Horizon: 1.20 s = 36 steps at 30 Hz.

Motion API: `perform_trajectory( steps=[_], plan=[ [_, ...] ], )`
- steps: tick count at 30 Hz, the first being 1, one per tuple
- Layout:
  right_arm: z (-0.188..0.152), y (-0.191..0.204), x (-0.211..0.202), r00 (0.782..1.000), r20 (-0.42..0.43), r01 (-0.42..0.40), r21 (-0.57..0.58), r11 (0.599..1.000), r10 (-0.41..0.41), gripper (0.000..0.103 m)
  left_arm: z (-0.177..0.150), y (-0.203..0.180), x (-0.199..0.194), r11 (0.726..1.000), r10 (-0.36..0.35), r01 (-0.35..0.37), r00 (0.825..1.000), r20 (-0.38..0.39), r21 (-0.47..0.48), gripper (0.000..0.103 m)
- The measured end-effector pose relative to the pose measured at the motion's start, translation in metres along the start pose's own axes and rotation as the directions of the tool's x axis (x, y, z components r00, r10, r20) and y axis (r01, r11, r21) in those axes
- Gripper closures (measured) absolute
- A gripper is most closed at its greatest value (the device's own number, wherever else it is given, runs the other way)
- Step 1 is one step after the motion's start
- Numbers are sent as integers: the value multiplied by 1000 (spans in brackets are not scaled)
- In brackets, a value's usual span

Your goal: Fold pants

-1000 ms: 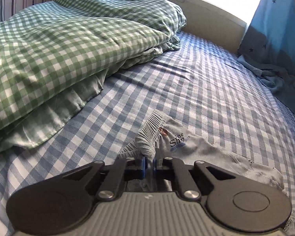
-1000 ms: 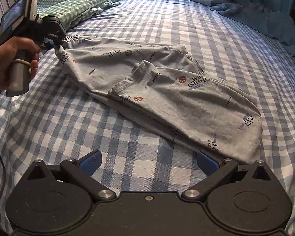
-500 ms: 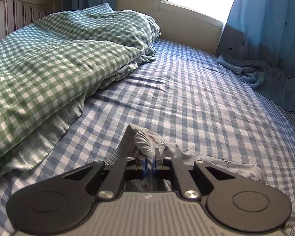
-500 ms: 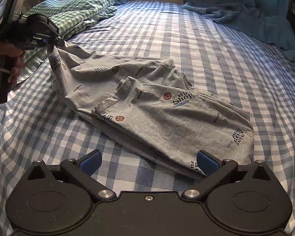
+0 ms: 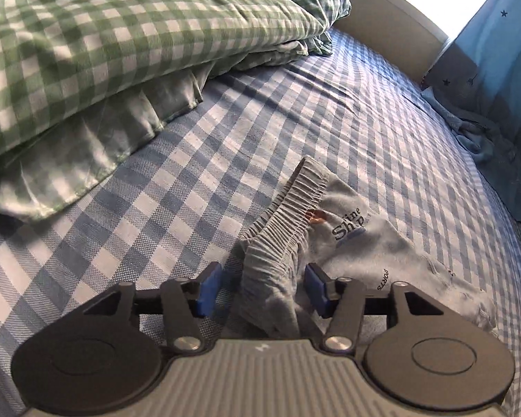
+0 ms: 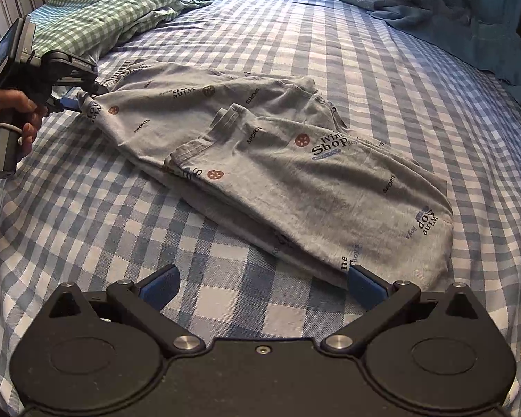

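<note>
The grey pants [image 6: 278, 160] lie half-folded on the bed [image 6: 364, 52], their long axis slanting from the waistband [image 5: 288, 208] down to the fold. The left tongs [image 5: 262, 290] have just been opening, waistband loose between their pads; the right tongs [image 6: 260, 286] gape empty, nearer the fold.

The grey pants [image 6: 278, 160], printed with "Wine Shop", "SPORTS" and small brown-red roundels, lie folded over on the blue-checked bed [image 6: 347, 55], legs doubled back with their hems near the middle. The gathered elastic waistband [image 5: 288, 215] is bunched and slightly raised at one end.
</note>
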State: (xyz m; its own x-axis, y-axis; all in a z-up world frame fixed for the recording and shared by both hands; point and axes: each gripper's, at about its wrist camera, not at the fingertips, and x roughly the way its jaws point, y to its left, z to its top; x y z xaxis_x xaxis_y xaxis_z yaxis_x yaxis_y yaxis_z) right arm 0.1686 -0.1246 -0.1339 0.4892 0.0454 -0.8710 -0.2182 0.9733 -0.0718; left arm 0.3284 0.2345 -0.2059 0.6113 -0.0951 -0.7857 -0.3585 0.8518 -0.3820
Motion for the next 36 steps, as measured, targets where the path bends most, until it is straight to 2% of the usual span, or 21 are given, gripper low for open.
perform_trajectory(
  steps=[3,6,8,9,12,13,18,21,27,31,34,36],
  plan=[
    [0,9,-2,1000,-3,-4,-5,1000,4,1,4,1,6,1000,-17,17,1000,18,-5,35],
    [-2,17,-3,1000,-17,-8,-35,999,8,1,11,-2,12,1000,-16,16,1000,12,-24,37],
    [-2,20,-4,1000,-22,-19,-46,999,18,1,16,-5,15,999,8,-8,1000,4,-36,56],
    [-1,21,-5,1000,-20,-23,-47,999,22,1,18,-6,16,999,18,-18,1000,2,-34,73],
    [3,23,-6,1000,-10,-21,-39,999,20,1,21,-14,15,999,36,-36,999,-8,19,84],
    [4,23,-6,1000,-8,-21,-34,999,20,1,21,-19,14,998,45,-45,999,-8,53,91],
    [6,26,-3,1000,-7,-29,-24,999,28,1,19,-50,-5,973,94,-101,995,40,209,93],
    [7,27,-1,999,-5,-38,-29,999,37,1,16,-68,-25,956,87,-106,993,80,275,93],
    [10,19,1,999,16,-41,-13,999,41,1,12,-98,-62,936,-10,-25,995,98,352,93],
    [9,6,0,999,28,-33,18,999,32,1,5,-128,-87,913,-77,30,992,99,407,93],
    [5,-9,-2,999,45,-15,34,999,14,1,-6,-159,-105,877,-138,81,987,87,474,94],
    [3,-22,-4,998,62,1,46,999,-4,1,-18,-184,-115,843,-184,122,981,67,524,94]
  ],
)
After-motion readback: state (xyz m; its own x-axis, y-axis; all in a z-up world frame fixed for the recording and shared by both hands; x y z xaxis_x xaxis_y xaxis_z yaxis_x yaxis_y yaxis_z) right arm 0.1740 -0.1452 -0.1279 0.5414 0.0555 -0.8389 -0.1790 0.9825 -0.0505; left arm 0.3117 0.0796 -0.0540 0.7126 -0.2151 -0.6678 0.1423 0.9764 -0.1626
